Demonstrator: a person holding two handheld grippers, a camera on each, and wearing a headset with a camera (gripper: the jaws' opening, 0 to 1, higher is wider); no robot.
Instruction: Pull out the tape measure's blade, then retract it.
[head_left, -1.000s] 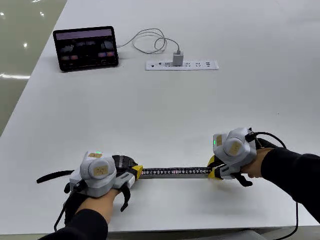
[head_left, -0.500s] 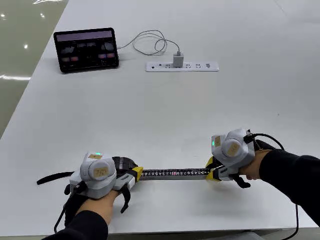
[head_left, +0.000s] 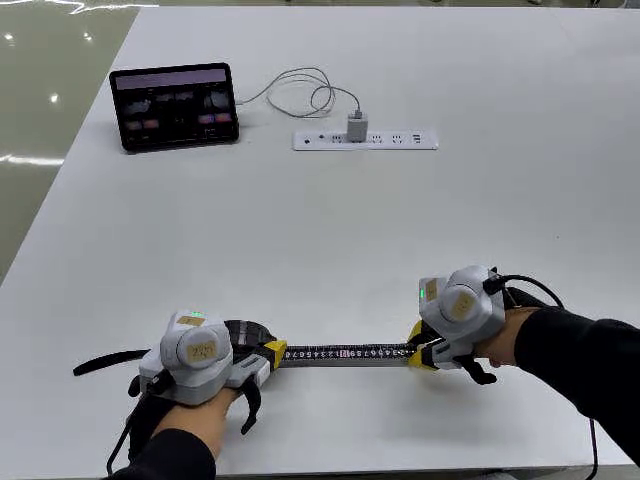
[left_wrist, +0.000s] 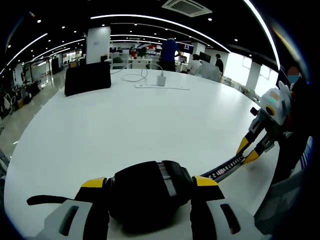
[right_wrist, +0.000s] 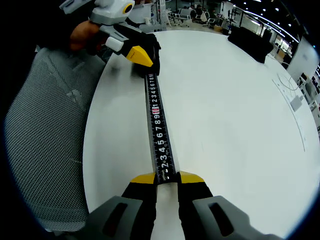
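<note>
By the bench's (head_left: 400, 220) near edge, the left gripper (left_wrist: 150, 183) has its jaws clamped round the black tape case (left_wrist: 147, 200). The right gripper (right_wrist: 167, 178) pinches the blade's (right_wrist: 157, 120) tip, and the blade lies stretched along the bench between them.

Tape case (left_wrist: 150, 192) matt black plastic; blade (right_wrist: 159, 135) dark, slight sheen; table (head_left: 350, 230) smooth, white.
</note>
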